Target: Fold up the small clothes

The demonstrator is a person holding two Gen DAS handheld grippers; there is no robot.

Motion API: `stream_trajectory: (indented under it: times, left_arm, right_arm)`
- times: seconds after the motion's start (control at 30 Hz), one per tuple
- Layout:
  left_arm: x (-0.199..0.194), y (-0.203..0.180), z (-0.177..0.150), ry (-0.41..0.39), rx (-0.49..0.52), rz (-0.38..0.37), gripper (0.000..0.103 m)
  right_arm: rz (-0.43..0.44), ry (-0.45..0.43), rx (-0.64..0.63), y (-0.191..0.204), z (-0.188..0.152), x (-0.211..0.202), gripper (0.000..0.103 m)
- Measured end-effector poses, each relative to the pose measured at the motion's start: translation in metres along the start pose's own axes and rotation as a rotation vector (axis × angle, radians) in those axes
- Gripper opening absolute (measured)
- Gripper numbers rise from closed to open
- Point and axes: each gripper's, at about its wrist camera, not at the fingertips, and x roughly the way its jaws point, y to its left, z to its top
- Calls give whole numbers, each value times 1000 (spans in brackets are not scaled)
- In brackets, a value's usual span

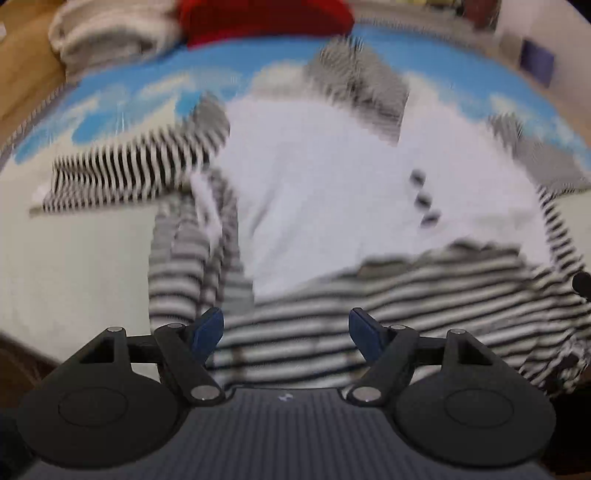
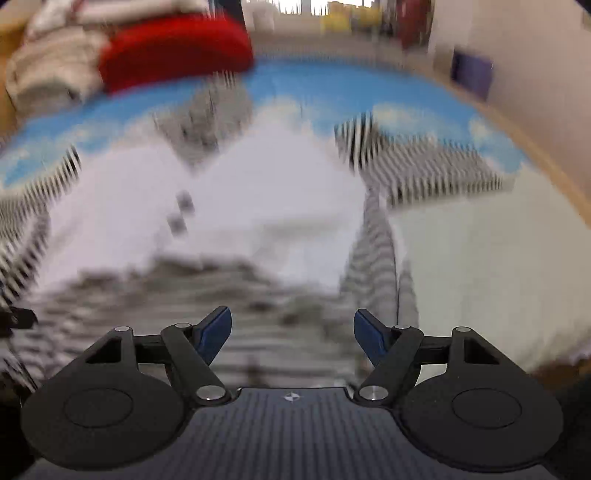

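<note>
With the left gripper (image 1: 286, 332) and right gripper (image 2: 292, 332) both spread and empty, the striped garment (image 1: 369, 221) fills mid-frame on the bed (image 1: 74, 258), hem folded up, sleeves seemingly still unfolded.

Bed sheet (image 1: 92, 258) printed blue sky with white clouds above, plain cream below. Red cushion (image 2: 177, 51) and beige folded blanket (image 1: 107, 33) at far edge. Pale wall (image 2: 535, 55) on right; wooden floor (image 1: 22, 70) on left.
</note>
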Motion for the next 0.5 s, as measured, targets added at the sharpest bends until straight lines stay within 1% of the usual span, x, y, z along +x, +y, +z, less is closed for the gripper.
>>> stream_trajectory:
  times: [0.03,0.13,0.2,0.27,0.33,0.4,0.47,0.5]
  left_arm:
    - [-5,0,5,-38,-8,1,80]
    - [-20,4,13,-162,-48,4,80]
    - [-32,3,17,-247,-46,29,82]
    - [-41,0,20,-318,-32,58,82]
    - [-49,-1,25,-347,-41,56,82]
    - [-57,0,29,-383,-71,71,82]
    - [-59,1,32,-428,-90,104,82]
    - [-60,1,36,-438,-96,110,81]
  right_arm:
    - [9,-46,7,1,6,-9,75]
    - [49,-104,61,-7,31,-24,75]
    - [74,-153,83,-16,51,-33,76]
    - [86,-215,75,-25,72,-44,78]
    - [86,-270,53,-35,93,-53,81]
    - [72,-306,49,-46,109,-53,82]
    - [64,-341,54,-56,115,-48,82]
    - [60,-363,54,-60,114,-44,82]
